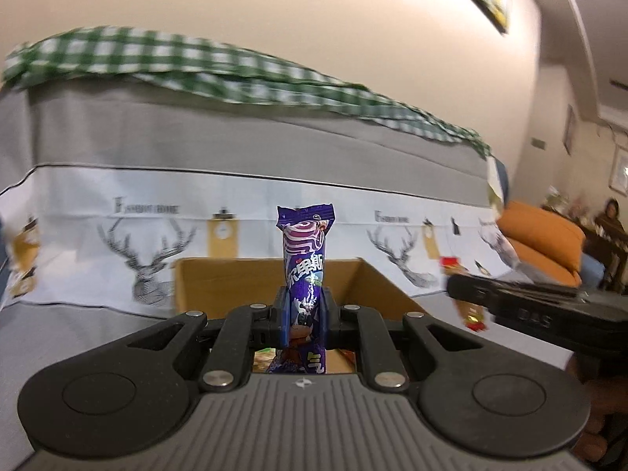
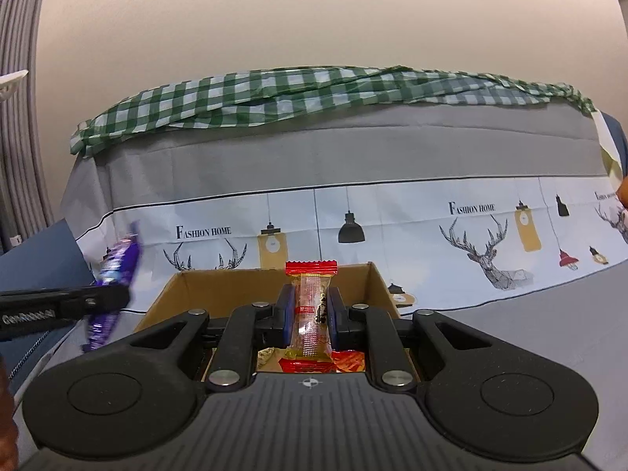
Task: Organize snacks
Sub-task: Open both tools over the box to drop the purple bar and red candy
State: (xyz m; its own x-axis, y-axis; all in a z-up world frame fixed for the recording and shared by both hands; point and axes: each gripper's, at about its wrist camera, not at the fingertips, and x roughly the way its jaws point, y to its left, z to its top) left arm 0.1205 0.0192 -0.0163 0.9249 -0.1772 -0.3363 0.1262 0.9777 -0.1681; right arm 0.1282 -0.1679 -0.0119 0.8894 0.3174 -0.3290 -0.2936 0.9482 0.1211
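My left gripper (image 1: 303, 306) is shut on a purple snack packet (image 1: 305, 251) that stands upright between its pads, in front of an open cardboard box (image 1: 376, 282). In the right wrist view my right gripper (image 2: 311, 306) is shut on a clear snack packet with red ends (image 2: 312, 294), held upright over the same cardboard box (image 2: 172, 290). Other snacks (image 2: 349, 361) lie inside the box under the fingers. Each gripper shows in the other's view: the right one with its red-ended packet (image 1: 471, 312) at the right, the left one with the purple packet (image 2: 114, 271) at the left.
The box sits on a grey cloth surface (image 2: 549, 314). Behind it rises a backrest draped with a deer-print cover (image 2: 486, 243) and a green checked cloth (image 2: 314, 90). An orange cushion (image 1: 541, 243) and a seated person (image 1: 610, 216) are at the far right.
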